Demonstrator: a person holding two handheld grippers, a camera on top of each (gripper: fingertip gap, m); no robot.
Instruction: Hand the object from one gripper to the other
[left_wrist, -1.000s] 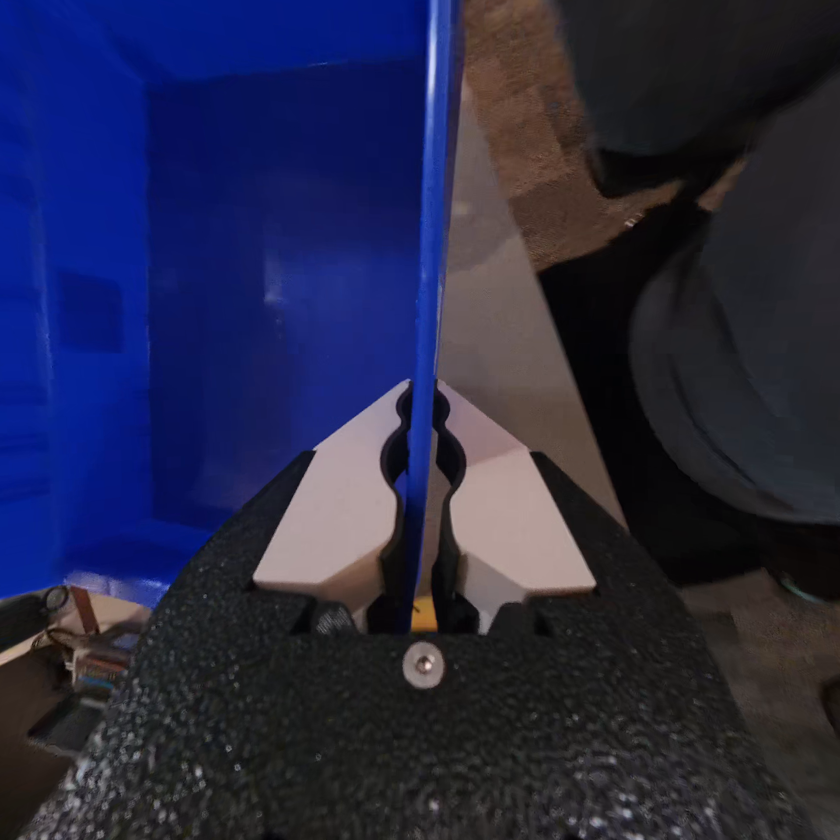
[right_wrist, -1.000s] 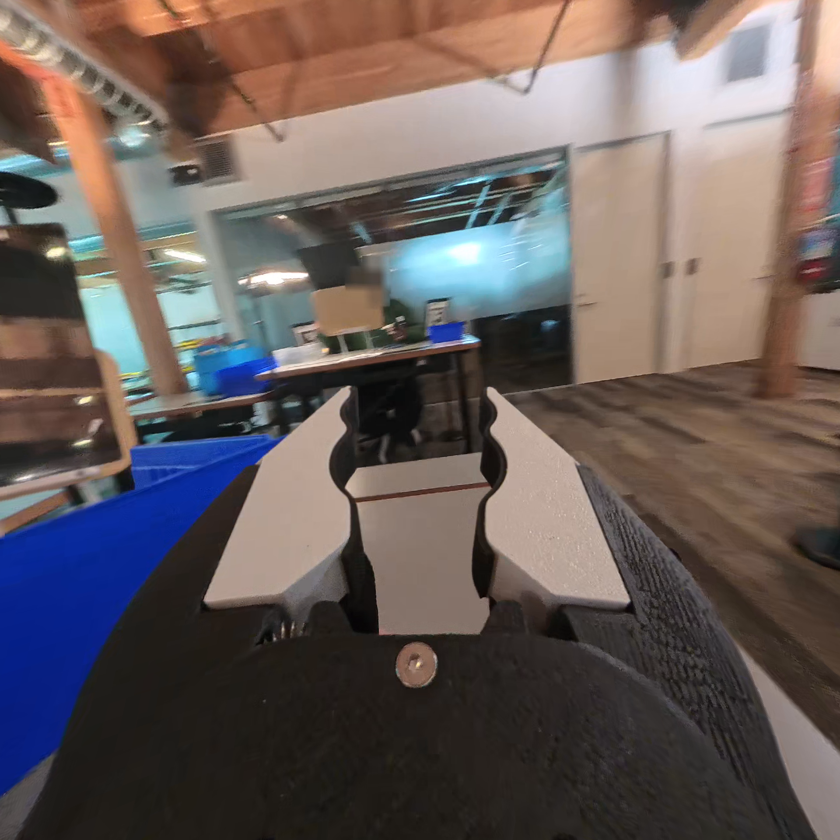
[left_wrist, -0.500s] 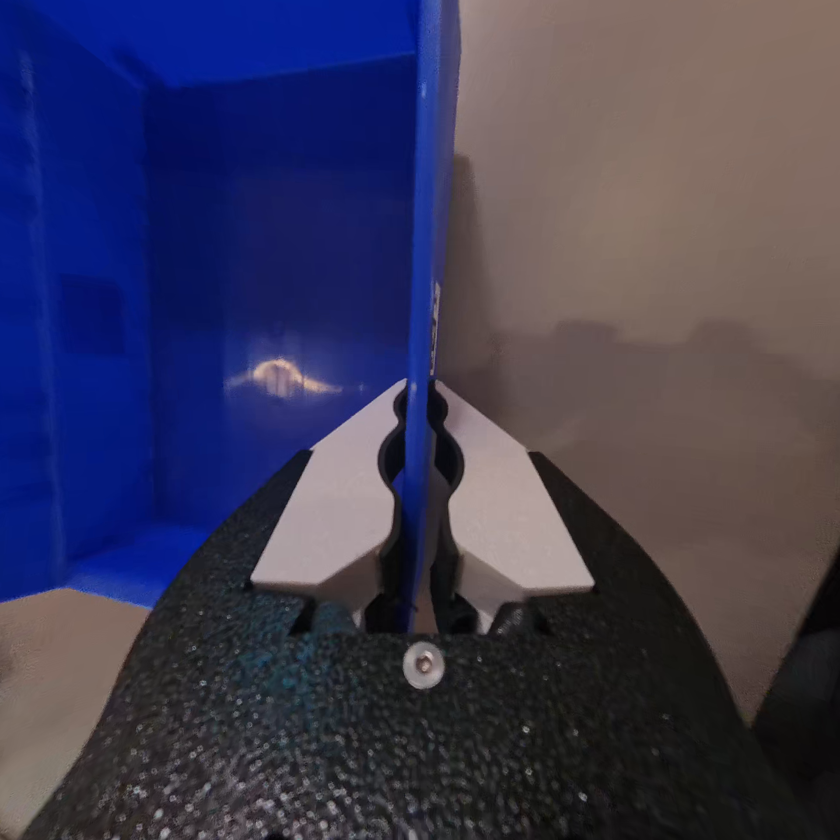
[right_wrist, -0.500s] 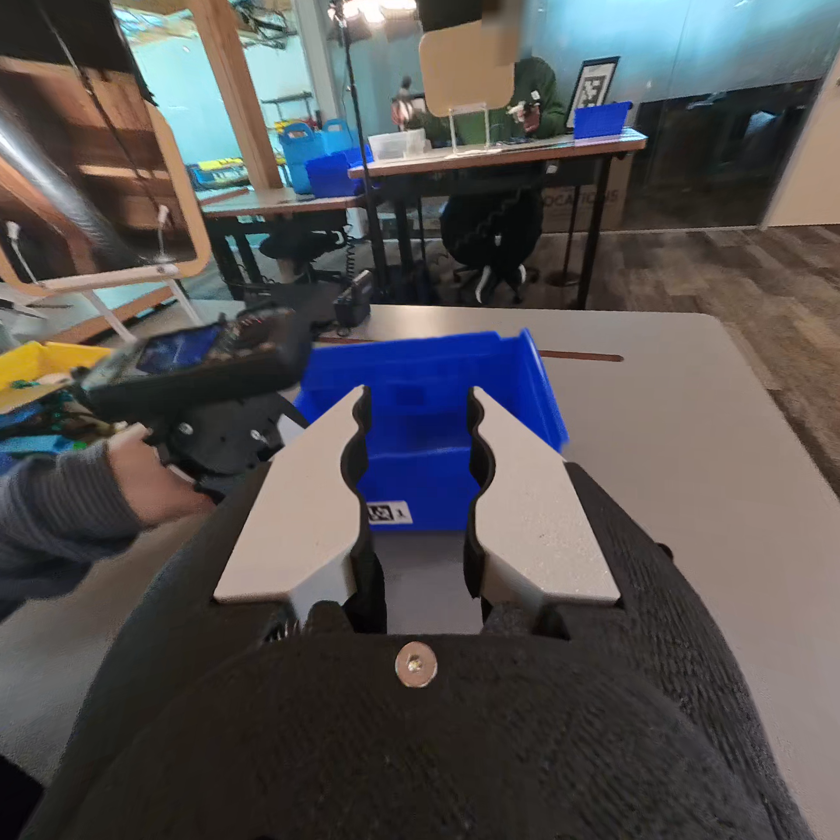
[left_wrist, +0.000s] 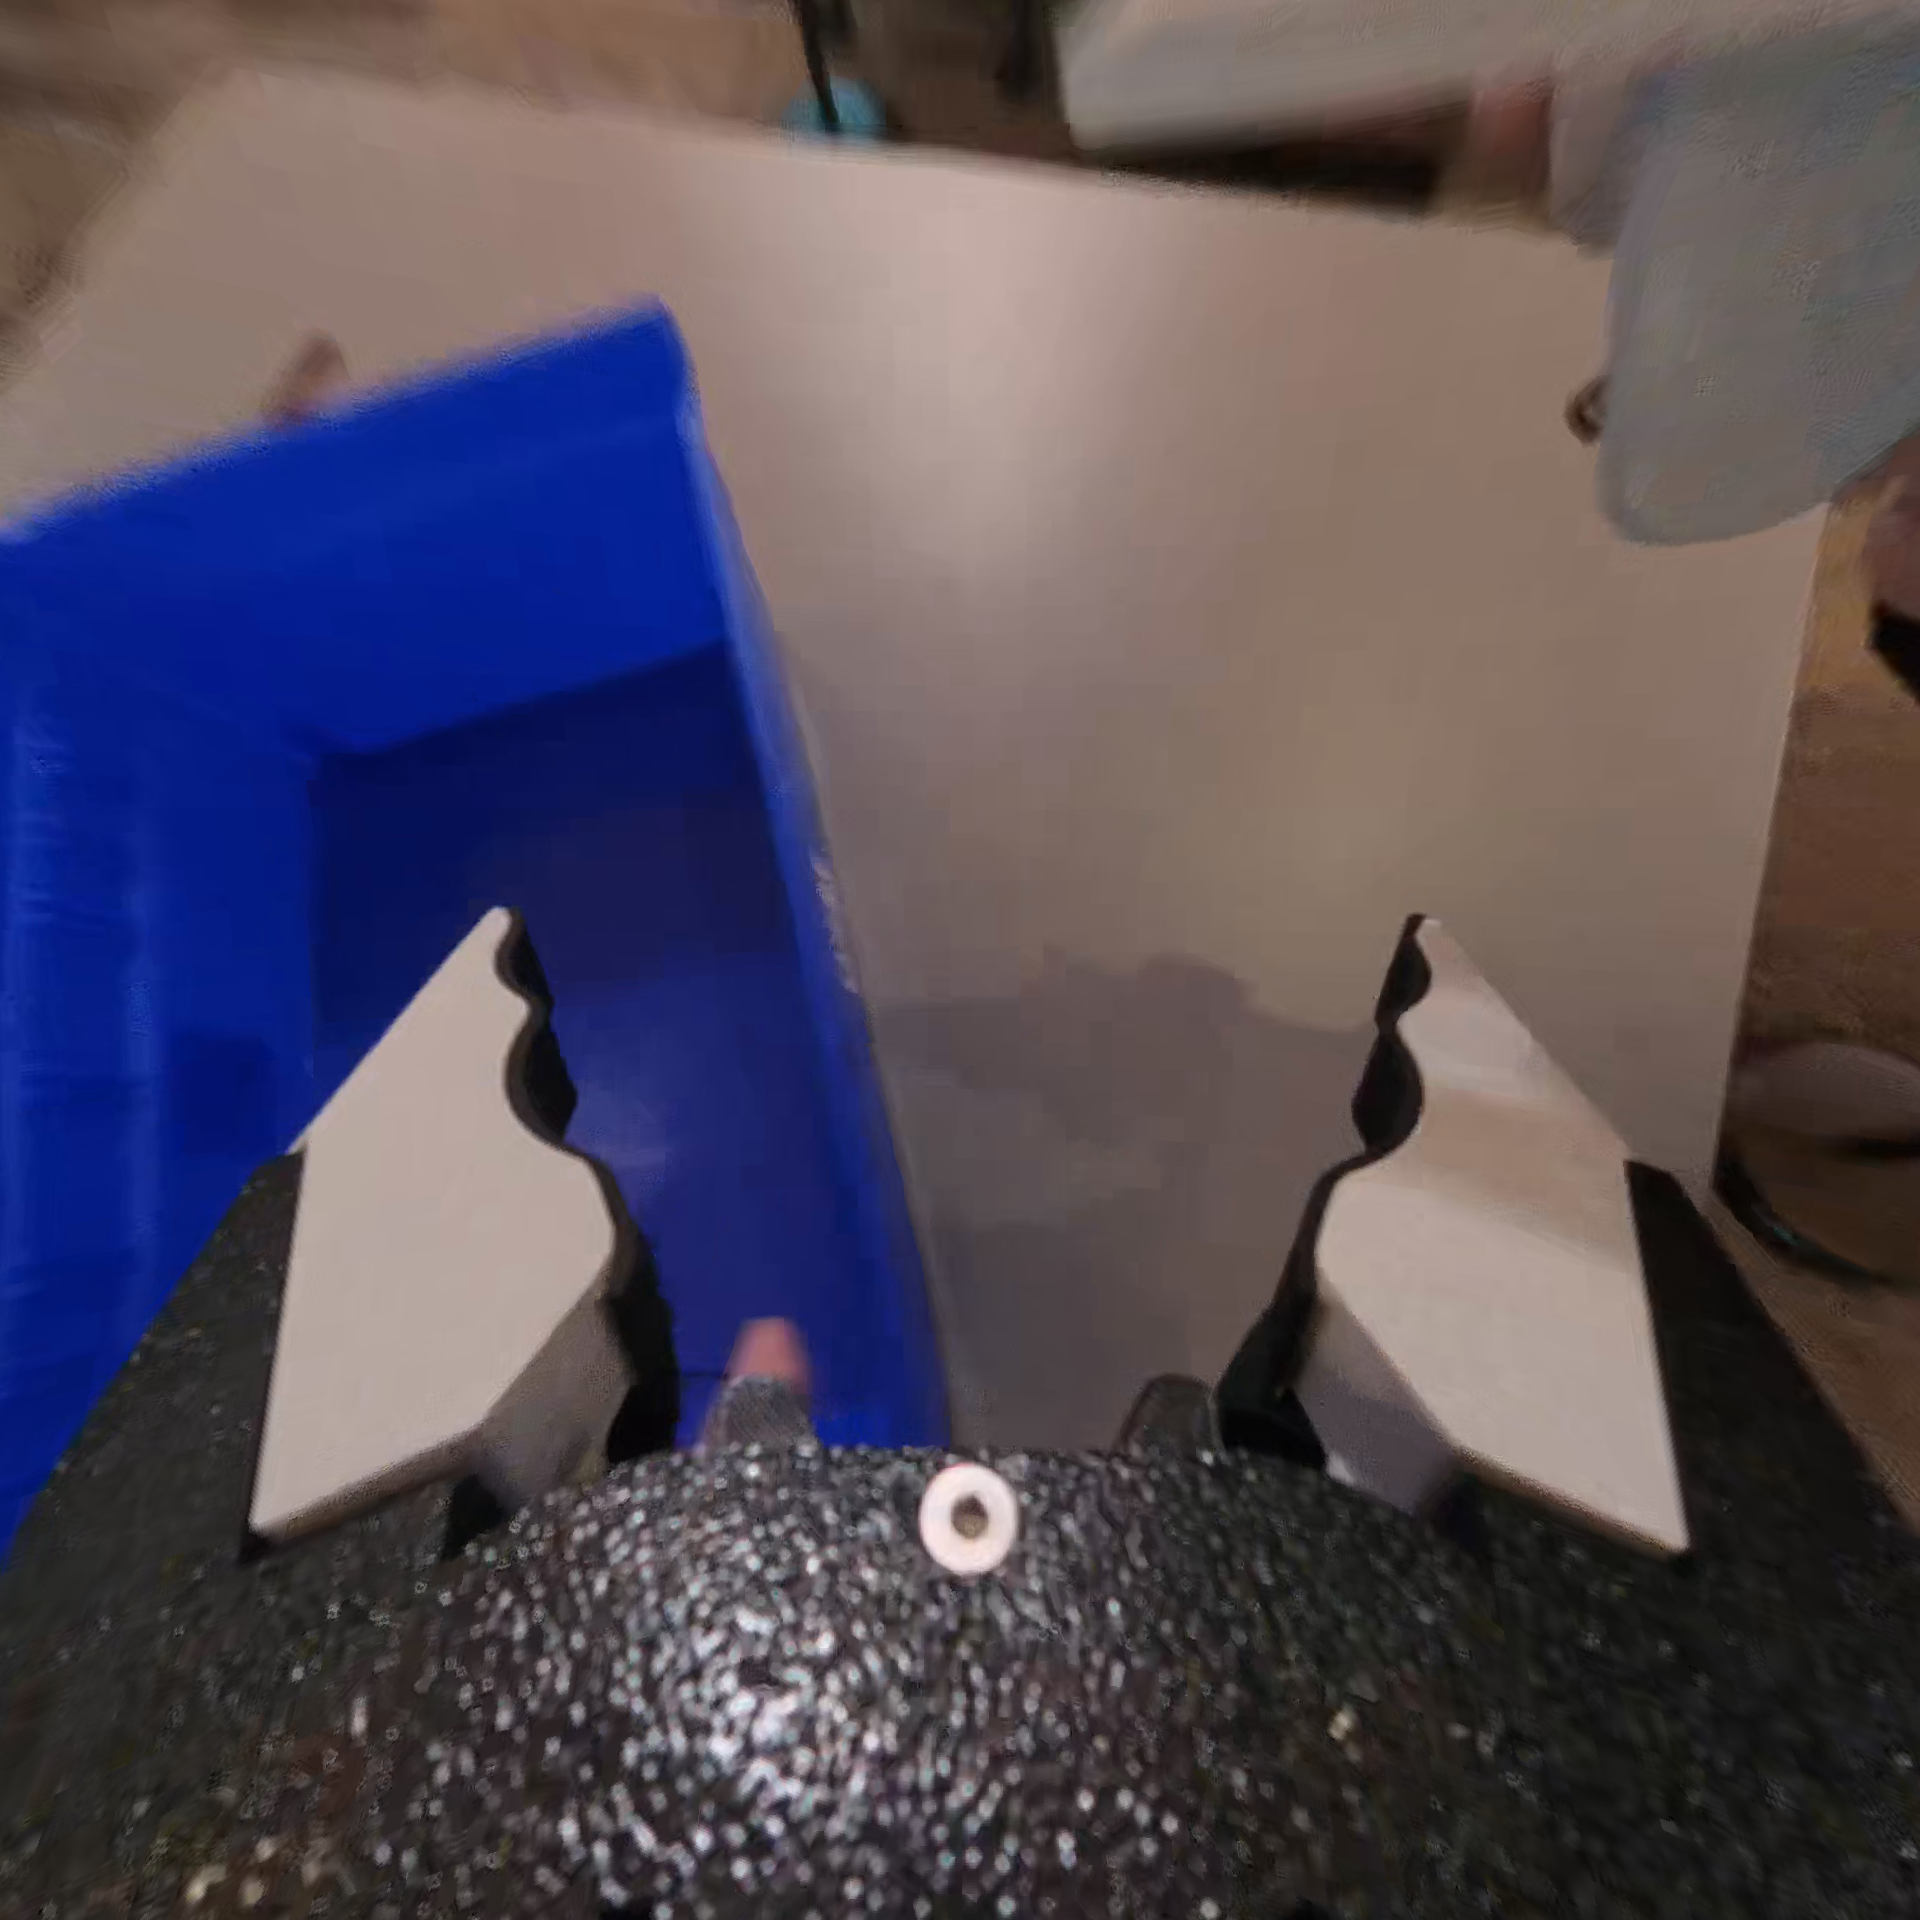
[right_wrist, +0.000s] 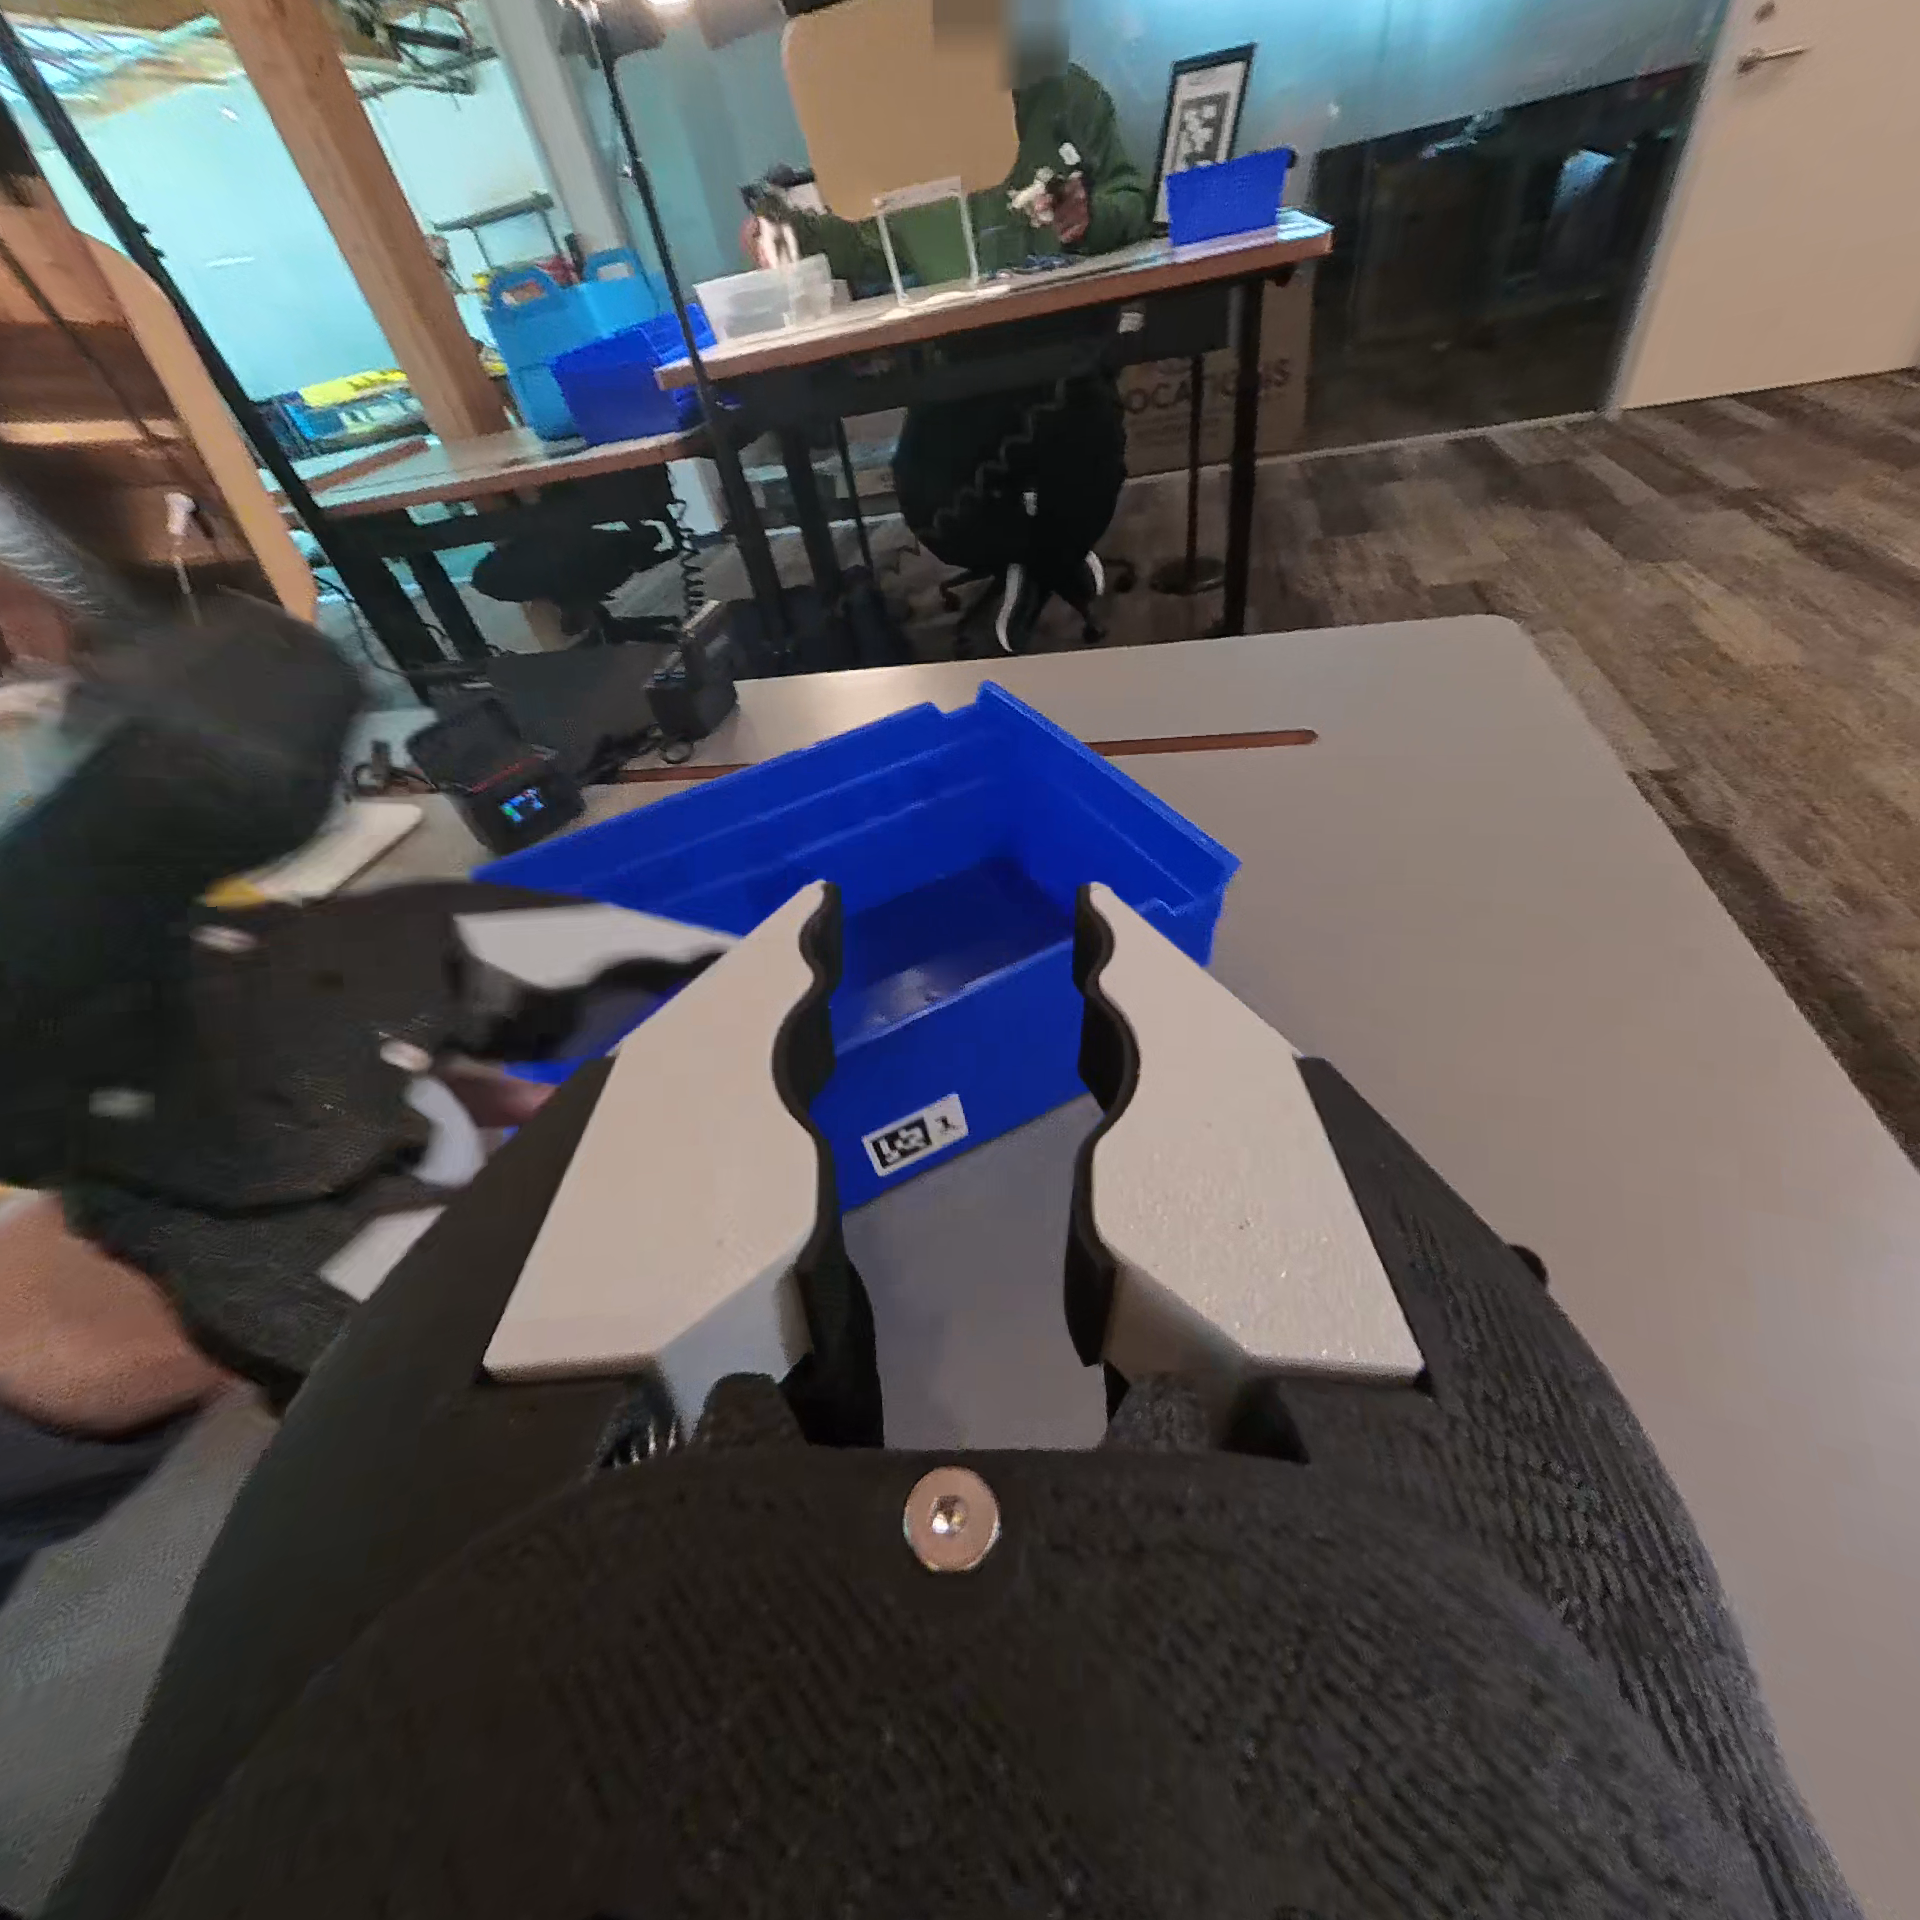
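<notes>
Scene: a blue bin sits on a pale grey bench, seen from two hand-held grippers.
Left gripper: its fingers are spread wide and hold nothing; the bin's right side wall stands between them, touching neither.
Right gripper: its fingers stand moderately apart with nothing between them, aimed at the bin's near end from a little way off.
Bin: rests on the bench, free of both grippers; a small sticker is on its front.
Step in hand: the bin appears set down, so neither gripper carries it.
Next move: likely the right gripper must straddle a bin wall, then close.
</notes>
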